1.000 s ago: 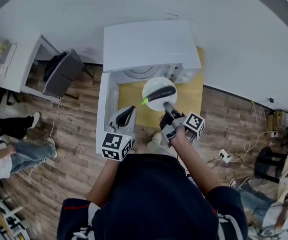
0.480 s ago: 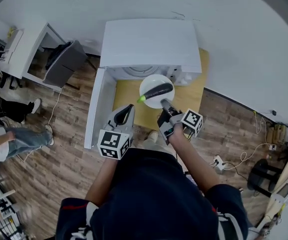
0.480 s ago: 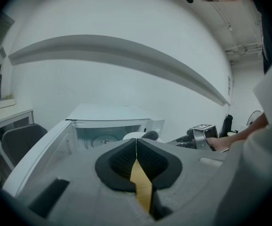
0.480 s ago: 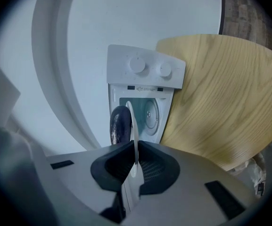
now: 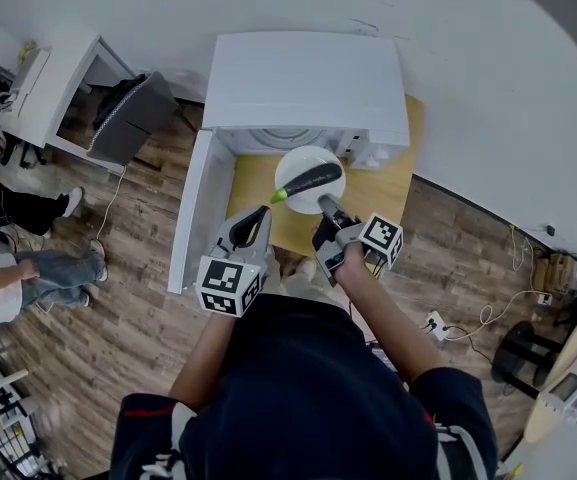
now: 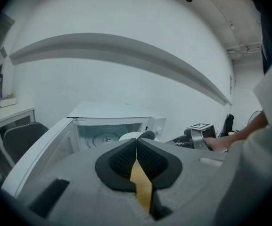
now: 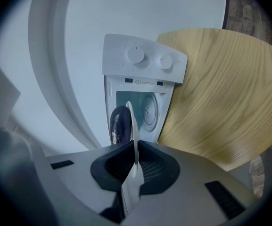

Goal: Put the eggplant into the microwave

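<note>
**Eggplant rides a plate at the microwave's mouth**

The right tool (image 5: 325,204) is clamped tight on the near rim of a white plate (image 5: 302,159). The right gripper view shows its pads pinching that thin edge. The eggplant (image 5: 311,179) lies across the plate, green stem toward the desk's left edge. Gripping the plate rather than the eggplant probably keeps the load level and lets it go in as one.

The plate is held just in front of the open microwave (image 5: 308,78), which stands at the far edge of the desk (image 5: 388,183). Its door (image 5: 194,208) is swung out along the desk's left edge, so the way in is free.

The left tool (image 5: 256,218) is closed on nothing and hangs over the near-left corner, beside the door. It seems parked out of the way, handy for closing the door later
</note>
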The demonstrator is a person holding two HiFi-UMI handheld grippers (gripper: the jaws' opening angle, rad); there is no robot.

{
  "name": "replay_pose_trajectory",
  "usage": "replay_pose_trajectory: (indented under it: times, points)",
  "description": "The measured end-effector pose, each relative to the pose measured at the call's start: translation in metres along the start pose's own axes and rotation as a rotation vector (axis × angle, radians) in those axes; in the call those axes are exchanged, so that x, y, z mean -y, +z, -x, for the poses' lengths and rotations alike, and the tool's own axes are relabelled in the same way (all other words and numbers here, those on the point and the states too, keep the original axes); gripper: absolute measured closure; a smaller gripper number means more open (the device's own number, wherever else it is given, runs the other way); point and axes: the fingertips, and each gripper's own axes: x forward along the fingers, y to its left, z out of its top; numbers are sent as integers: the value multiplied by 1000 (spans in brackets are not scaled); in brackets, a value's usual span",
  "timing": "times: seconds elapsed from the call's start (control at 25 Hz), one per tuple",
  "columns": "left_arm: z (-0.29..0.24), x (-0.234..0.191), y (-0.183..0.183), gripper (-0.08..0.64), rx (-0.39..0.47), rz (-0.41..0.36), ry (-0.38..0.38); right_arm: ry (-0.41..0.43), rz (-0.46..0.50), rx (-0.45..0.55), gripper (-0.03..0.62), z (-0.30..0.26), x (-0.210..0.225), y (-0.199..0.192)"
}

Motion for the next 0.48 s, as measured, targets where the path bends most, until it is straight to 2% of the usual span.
replay_pose_trajectory:
  times: [0.48]
  points:
    - [-16,-19,3,543,-8,-1,-52,-33,10,18,568,-29,5,1]
